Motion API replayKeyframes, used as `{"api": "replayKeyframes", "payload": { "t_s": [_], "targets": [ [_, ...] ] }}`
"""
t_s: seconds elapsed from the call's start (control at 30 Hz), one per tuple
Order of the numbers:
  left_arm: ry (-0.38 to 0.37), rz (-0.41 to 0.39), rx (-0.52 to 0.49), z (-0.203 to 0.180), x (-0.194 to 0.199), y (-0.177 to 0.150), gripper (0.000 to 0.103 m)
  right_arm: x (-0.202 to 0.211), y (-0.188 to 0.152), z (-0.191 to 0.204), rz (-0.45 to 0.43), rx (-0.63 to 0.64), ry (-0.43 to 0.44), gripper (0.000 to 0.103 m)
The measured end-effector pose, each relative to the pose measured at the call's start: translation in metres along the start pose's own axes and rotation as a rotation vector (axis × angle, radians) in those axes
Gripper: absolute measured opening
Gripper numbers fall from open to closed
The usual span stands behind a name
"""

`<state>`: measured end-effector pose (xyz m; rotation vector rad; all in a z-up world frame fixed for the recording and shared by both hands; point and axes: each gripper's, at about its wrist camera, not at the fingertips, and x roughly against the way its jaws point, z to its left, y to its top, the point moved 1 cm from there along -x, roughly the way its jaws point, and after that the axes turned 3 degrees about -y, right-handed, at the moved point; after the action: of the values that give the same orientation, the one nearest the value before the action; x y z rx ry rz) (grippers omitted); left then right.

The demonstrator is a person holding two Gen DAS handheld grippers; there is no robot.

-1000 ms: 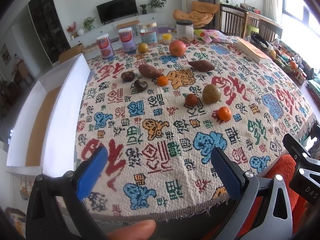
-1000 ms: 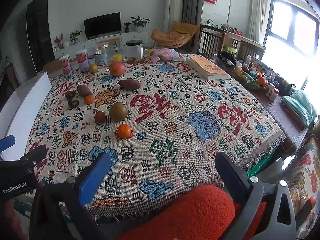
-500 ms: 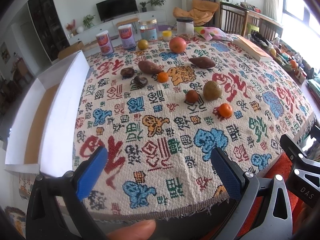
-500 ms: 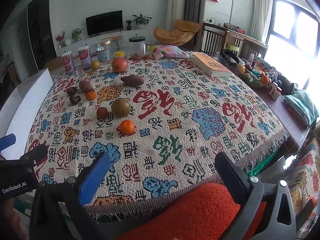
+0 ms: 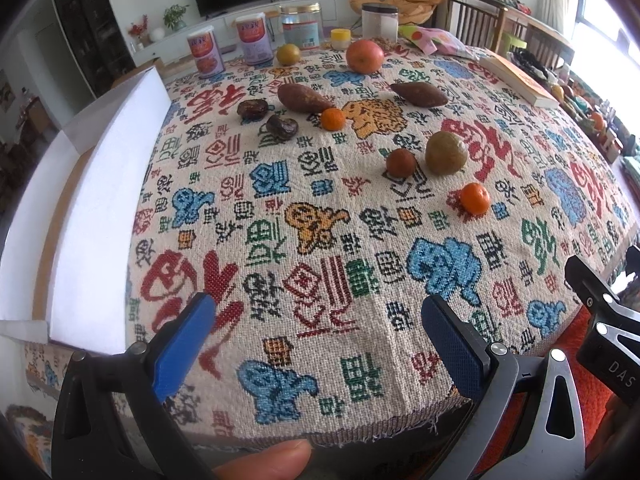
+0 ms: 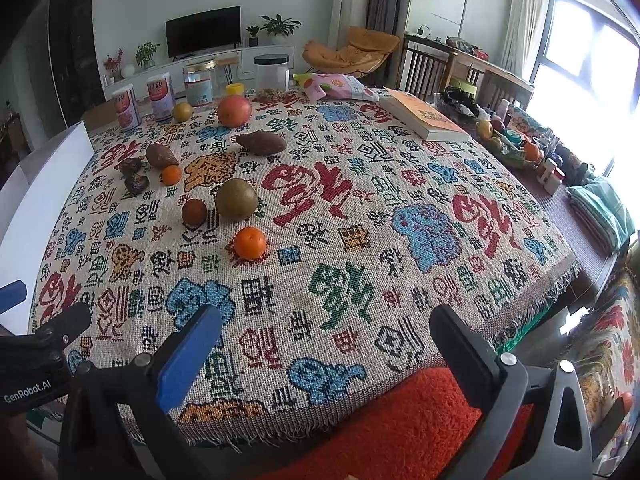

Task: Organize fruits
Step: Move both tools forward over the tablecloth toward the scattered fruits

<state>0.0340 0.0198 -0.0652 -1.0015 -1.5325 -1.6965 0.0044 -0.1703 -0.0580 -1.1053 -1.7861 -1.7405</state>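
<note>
Fruits lie scattered on a patterned tablecloth [image 5: 320, 240]. Nearest is a small orange [image 5: 474, 199] [image 6: 249, 243], then a green-brown round fruit [image 5: 445, 153] [image 6: 236, 198] with a small reddish-brown fruit [image 5: 401, 162] [image 6: 194, 212] beside it. Farther back lie two sweet potatoes [image 5: 302, 98] [image 6: 261, 143], another small orange [image 5: 333, 119], two dark wrinkled fruits [image 5: 282, 127], a big red-orange fruit [image 5: 364, 56] [image 6: 234, 111] and a yellow fruit [image 5: 288, 54]. My left gripper [image 5: 316, 332] and right gripper [image 6: 326, 342] both hang open and empty over the table's near edge.
An open white box [image 5: 100, 216] with a cardboard floor stands along the table's left side. Cans and jars [image 5: 256, 40] line the far edge, with a snack bag [image 6: 334, 86] and a book [image 6: 426, 118] at the far right. An orange cushion [image 6: 400, 420] lies under the right gripper.
Both grippers have moved forward toward the table, so the fruits look larger and closer. Both stay open and empty; no fruit has moved.
</note>
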Motion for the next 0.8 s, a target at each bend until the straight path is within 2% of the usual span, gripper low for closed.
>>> {"api": "replayKeyframes", "payload": {
  "t_s": [0.2,0.33,0.5,0.63,0.8],
  "targets": [
    [0.008,0.051,0.01,0.005,-0.031,0.001,0.103,-0.019,0.0,0.004,0.034,0.003,-0.004,0.103],
    [-0.03,0.092,0.03,0.009,-0.059,0.002,0.103,-0.035,0.002,0.004,0.067,-0.014,0.006,0.103],
    [-0.025,0.131,0.015,0.006,-0.089,0.002,0.103,-0.062,-0.001,0.012,0.144,-0.088,0.13,0.103],
    [-0.065,0.129,0.034,0.011,-0.097,0.005,0.103,-0.081,-0.006,0.033,0.186,-0.06,0.139,0.103],
    [-0.065,0.116,0.05,0.017,-0.099,0.008,0.103,-0.103,-0.002,0.05,0.171,-0.04,0.113,0.103]
  ]
}}
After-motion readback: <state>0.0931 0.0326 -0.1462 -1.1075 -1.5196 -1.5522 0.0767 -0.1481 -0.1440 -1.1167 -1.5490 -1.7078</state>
